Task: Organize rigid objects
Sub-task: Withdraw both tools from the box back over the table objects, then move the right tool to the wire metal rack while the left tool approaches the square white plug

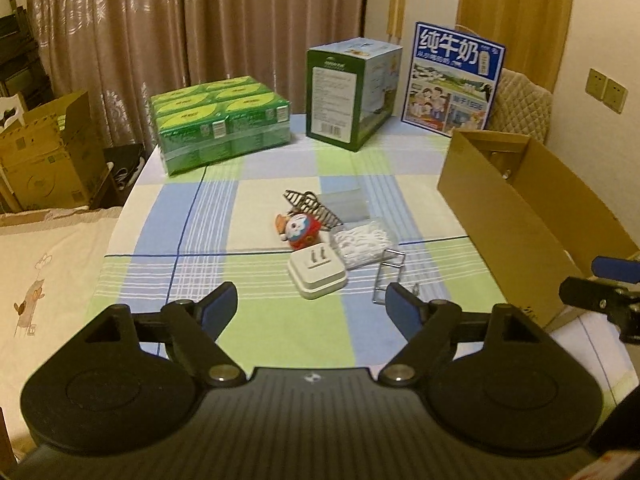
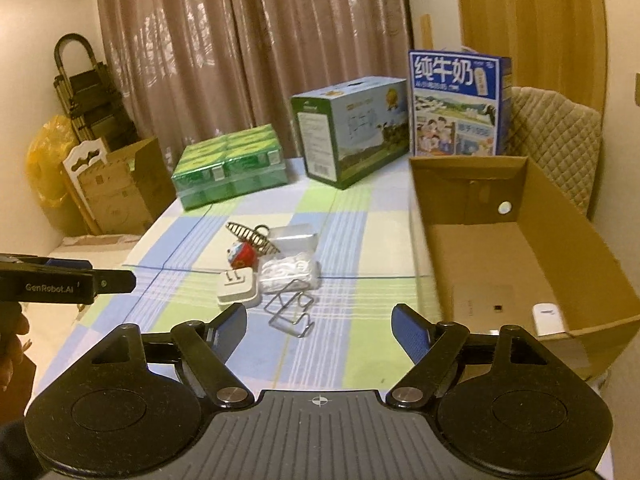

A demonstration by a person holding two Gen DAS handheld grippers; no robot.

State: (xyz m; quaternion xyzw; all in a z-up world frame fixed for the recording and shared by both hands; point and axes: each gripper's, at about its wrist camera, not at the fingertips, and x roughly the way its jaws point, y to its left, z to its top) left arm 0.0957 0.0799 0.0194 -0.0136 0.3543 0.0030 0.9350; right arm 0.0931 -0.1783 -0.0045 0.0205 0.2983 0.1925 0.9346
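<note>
At the far left of the counter (image 1: 276, 332), which wears a checked cloth of blue, green and cream, sits a shrink-wrapped green pack of cartons (image 1: 220, 124); to its right stands a green-and-blue box (image 1: 352, 92), and further right an upright blue milk carton case (image 1: 452, 80) printed with Chinese characters; the left gripper (image 1: 312, 308) hovers low over the near edge with its blue-padded fingers spread wide and nothing between them; just beyond it, in the middle of the cloth, lies the small cluster of task things: a striped metal clip (image 1: 312, 206) at the back, touching a red-and-white toy figure (image 1: 300, 230), then a white plug adapter (image 1: 318, 274) lying prongs-up nearest the gripper, a clear bag of white floss picks (image 1: 362, 246) just beside it to the right, a clear plastic pouch (image 1: 344, 204) behind that, and a bent wire stand (image 1: 388, 276) lying flat at the right of the group; the right gripper (image 2: 320, 328) is likewise released, its fingers wide apart and holding nothing, poised near the wire stand (image 2: 292, 312) in its own view; at the far right an open cardboard box (image 2: 500, 240) rests on the counter, well apart from the cluster, with a small white object (image 2: 548, 320) lying in its near corner.
</note>
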